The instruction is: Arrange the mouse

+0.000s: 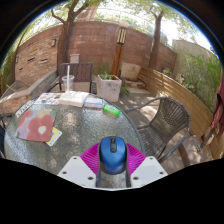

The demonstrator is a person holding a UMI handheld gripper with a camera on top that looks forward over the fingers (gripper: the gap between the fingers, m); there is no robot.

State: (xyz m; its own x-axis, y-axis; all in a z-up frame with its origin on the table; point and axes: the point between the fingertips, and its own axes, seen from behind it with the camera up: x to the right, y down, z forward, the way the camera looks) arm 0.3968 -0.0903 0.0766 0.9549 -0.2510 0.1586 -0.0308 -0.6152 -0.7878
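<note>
A blue computer mouse [112,156] with a dark scroll wheel sits between my gripper's [112,158] two fingers, its nose pointing ahead. The magenta pads [92,157] press against both of its sides, so the gripper is shut on the mouse. It is held above the near edge of a round glass table [80,135]. The mouse's rear is hidden behind the gripper body.
On the table lie a red-patterned mat [37,125], white papers [70,98] and a small green object [112,111]. A wire chair [170,118] stands to the right. A white planter box [108,86] and a brick wall [100,45] lie beyond.
</note>
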